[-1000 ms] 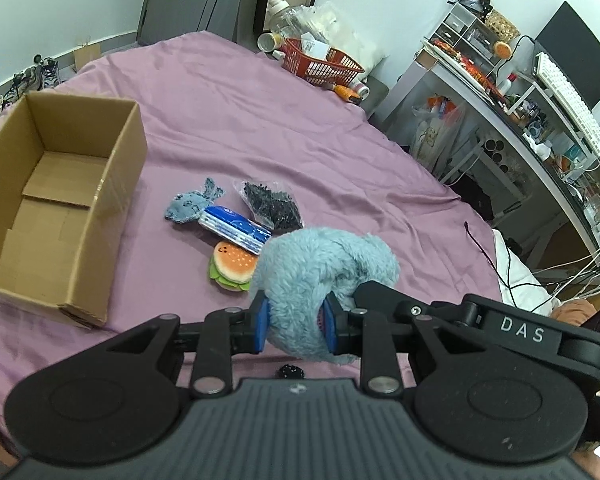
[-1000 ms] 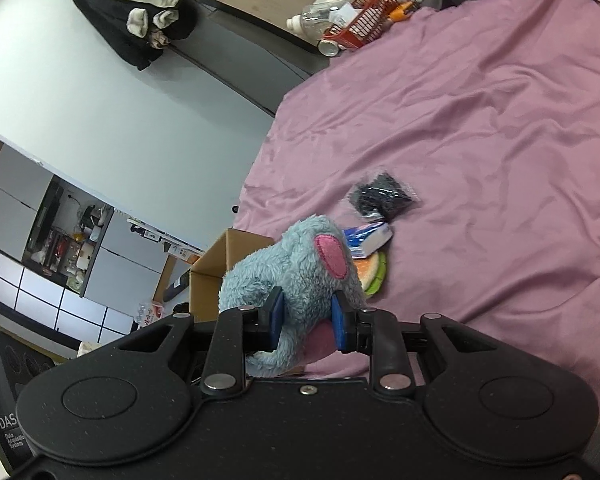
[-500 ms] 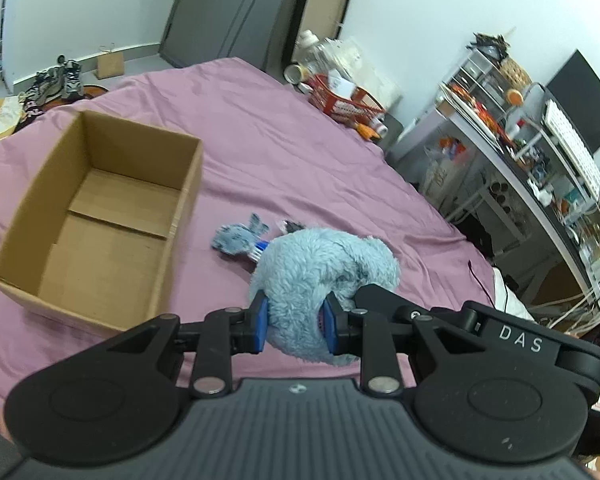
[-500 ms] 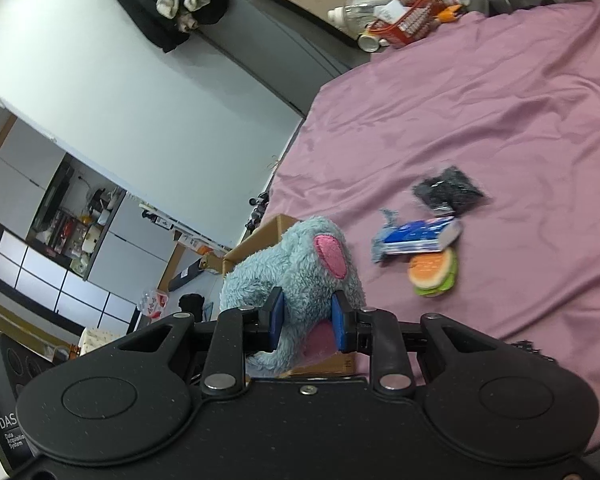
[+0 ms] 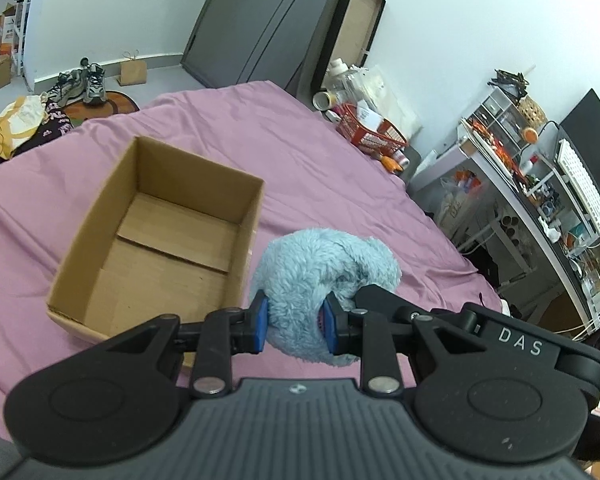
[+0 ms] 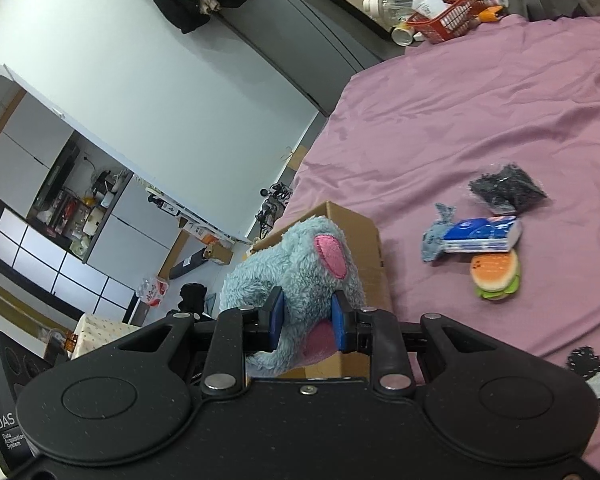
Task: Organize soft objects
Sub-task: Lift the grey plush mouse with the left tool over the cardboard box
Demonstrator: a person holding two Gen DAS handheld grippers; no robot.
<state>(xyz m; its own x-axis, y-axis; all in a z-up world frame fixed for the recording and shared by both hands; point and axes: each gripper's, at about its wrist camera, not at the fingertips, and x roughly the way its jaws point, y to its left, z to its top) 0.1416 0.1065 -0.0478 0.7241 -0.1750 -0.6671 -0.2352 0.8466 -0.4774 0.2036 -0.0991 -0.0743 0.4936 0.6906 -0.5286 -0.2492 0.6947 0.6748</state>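
A fluffy light-blue plush toy [image 5: 324, 276] with pink ear patches [image 6: 300, 268] hangs above the purple bedsheet, held from two sides. My left gripper [image 5: 294, 326] is shut on one end of it and my right gripper [image 6: 307, 322] is shut on the other. An open, empty cardboard box [image 5: 160, 236] stands on the bed just left of the toy in the left wrist view. In the right wrist view the box [image 6: 364, 240] shows partly behind the toy.
On the sheet lie a small grey-blue fish plush [image 6: 434, 236], a blue tissue pack [image 6: 480, 234], a burger toy [image 6: 494, 274], a bag of black bits [image 6: 506, 188] and a dark lace piece [image 6: 592, 376]. A red basket [image 5: 370, 134] sits at the far bed edge, and a cluttered desk [image 5: 540, 184] stands at the right.
Both grippers have carried the plush toy leftward toward the box. In the left wrist view the box has come closer to centre, and the small toys have slipped out of sight behind the plush.
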